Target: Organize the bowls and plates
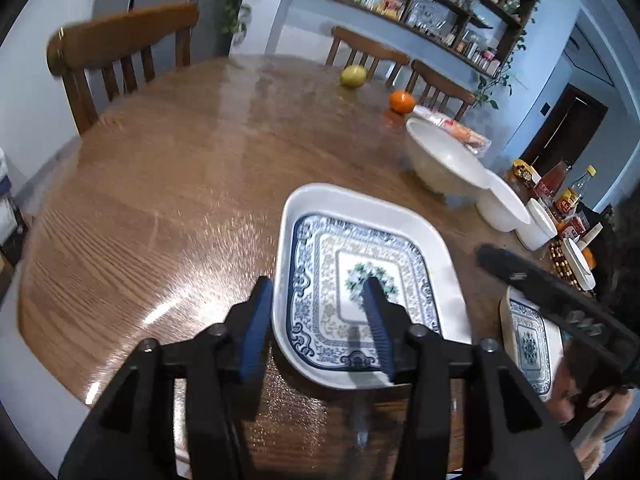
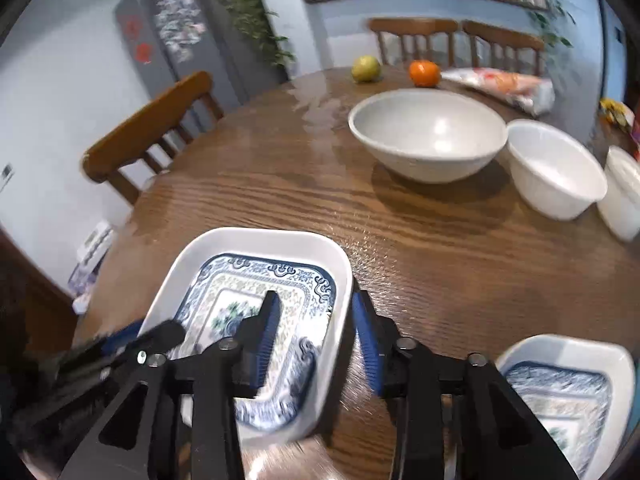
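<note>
Two grippers are working the same dish here. Left gripper [image 1: 318,320] is spread wide, straddling the left rim of the big rectangular plate [image 1: 372,216]: one blue finger hangs outside the rim over bare wood, the other sits over the flower pattern in the middle. Can't tell if either pad actually touches the china. Right gripper [image 2: 316,334] is spread too, straddling the opposite rim of that plate [image 2: 256,240], one finger inside, one outside.

Plate lies flat near the table's [image 1: 160,168] near edge, long axis running roughly from the near edge toward the far side, one corner poking close to the edge.

Second patterned plate [image 2: 568,360], same style but looks smaller, sits to the right of it at the near edge, apart from the first, wood showing between them.

Further out on the right side: a large white bowl [image 2: 428,136], then a smaller white bowl [image 2: 556,168] right beside it, rims about touching, then another white container [image 2: 624,192] at the right edge.

Far edge has a green fruit [image 2: 366,67], an orange [image 2: 424,73] and a plastic packet [image 2: 504,84]. Whole left half of the table is open wood. Chairs [image 1: 124,52] ring the far side.
</note>
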Action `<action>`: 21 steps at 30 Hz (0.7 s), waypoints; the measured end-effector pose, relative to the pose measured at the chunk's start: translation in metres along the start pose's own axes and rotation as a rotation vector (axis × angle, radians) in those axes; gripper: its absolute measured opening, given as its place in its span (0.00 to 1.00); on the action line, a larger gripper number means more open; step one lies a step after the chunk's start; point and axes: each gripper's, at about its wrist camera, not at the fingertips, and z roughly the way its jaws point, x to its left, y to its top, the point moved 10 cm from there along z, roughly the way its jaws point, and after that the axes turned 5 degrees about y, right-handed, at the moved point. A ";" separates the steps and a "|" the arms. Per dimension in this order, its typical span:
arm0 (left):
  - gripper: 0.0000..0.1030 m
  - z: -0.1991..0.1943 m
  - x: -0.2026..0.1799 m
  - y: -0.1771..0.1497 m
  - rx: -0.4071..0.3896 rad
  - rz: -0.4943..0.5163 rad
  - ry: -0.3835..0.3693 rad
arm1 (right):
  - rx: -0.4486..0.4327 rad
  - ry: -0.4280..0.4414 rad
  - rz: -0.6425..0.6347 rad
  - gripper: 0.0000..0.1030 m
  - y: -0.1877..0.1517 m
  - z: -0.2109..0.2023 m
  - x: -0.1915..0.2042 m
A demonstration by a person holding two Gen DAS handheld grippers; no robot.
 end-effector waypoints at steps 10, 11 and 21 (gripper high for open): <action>0.62 -0.024 -0.077 0.000 -0.056 0.125 -0.125 | -0.189 -0.142 0.153 0.74 -0.016 -0.104 -0.072; 0.63 -0.023 -0.089 -0.004 -0.048 0.149 -0.144 | -0.194 -0.152 0.163 0.74 -0.021 -0.110 -0.078; 0.63 -0.001 -0.168 -0.051 0.047 0.323 -0.232 | -0.198 -0.222 0.275 0.74 -0.064 -0.132 -0.121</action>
